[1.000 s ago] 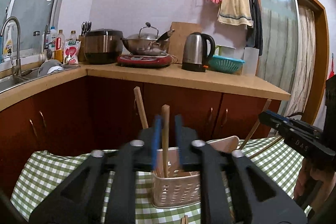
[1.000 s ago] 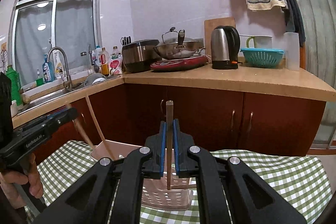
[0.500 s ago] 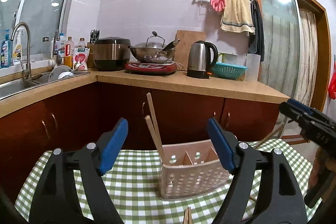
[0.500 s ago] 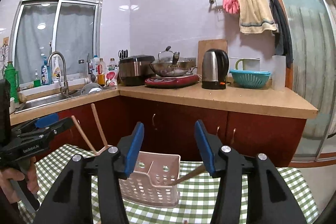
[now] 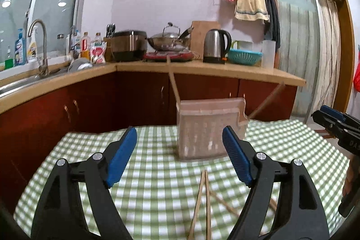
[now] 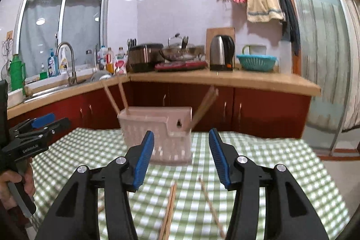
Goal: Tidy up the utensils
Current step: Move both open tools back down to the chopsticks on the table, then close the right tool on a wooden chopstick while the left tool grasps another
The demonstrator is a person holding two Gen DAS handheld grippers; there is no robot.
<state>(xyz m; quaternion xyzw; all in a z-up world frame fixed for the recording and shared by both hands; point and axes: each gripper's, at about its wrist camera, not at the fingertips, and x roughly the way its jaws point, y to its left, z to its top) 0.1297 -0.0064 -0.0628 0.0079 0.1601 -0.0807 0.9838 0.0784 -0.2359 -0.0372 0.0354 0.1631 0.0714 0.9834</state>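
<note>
A second ago each gripper was clamped on an upright chopstick over the basket (image 5: 208,127) — now the left gripper (image 5: 180,156) and right gripper (image 6: 181,158) both stand wide apart and hold nothing. Those sticks now lean in the basket's ends, and both grippers have drawn back and lower — loose chopsticks (image 6: 169,208) on the checked cloth (image 6: 270,161) have come into view.

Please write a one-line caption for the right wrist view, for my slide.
Open right gripper facing the utensil basket with chopsticks inside, more loose chopsticks lying on the checkered tablecloth.
</note>
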